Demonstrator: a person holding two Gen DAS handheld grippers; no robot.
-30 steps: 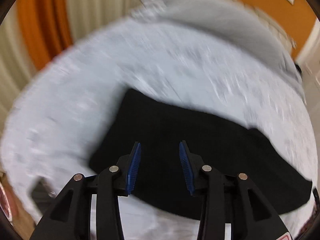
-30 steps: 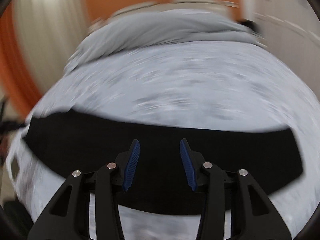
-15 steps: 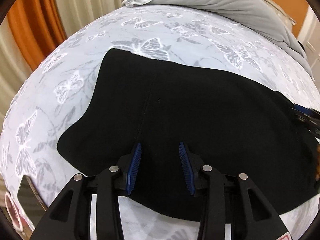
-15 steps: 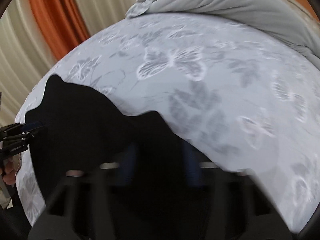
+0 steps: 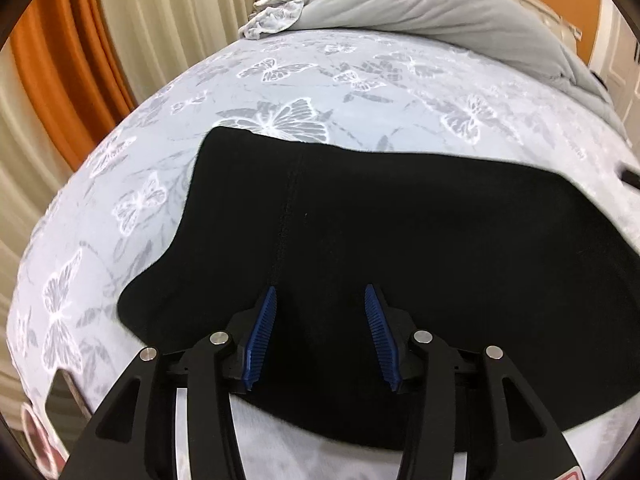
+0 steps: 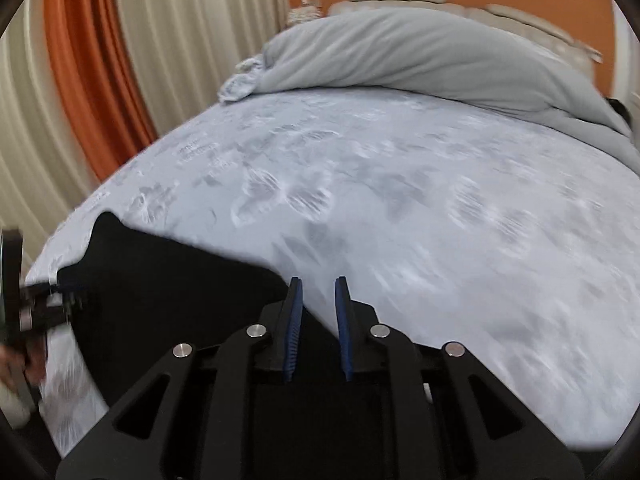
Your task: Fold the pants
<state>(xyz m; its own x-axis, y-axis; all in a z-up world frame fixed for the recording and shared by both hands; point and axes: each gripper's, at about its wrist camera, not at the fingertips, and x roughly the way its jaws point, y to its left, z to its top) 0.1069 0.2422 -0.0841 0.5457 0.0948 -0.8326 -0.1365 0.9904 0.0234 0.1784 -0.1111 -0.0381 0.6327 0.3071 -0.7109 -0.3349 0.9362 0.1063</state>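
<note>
Black pants (image 5: 400, 240) lie flat on a bed with a butterfly-print sheet (image 5: 360, 92). My left gripper (image 5: 320, 300) is open and hovers low over the near left part of the pants, next to a vertical seam. In the right wrist view the pants (image 6: 168, 292) fill the lower left. My right gripper (image 6: 319, 286) has its jaws narrowed to a small gap at the pants' edge; black cloth lies under and between the fingers, but blur hides whether it is pinched. The left gripper (image 6: 60, 296) shows at the far left of that view.
A grey duvet (image 5: 440, 4) is heaped at the head of the bed. Orange and cream curtains (image 5: 80, 40) hang on the left. The bed's near left corner and a dark object (image 5: 60, 396) show at the lower left.
The right gripper's jaws have narrowed from wide open and it has swung to the pants' right end. The left gripper has dropped closer over the pants and then stayed still.
</note>
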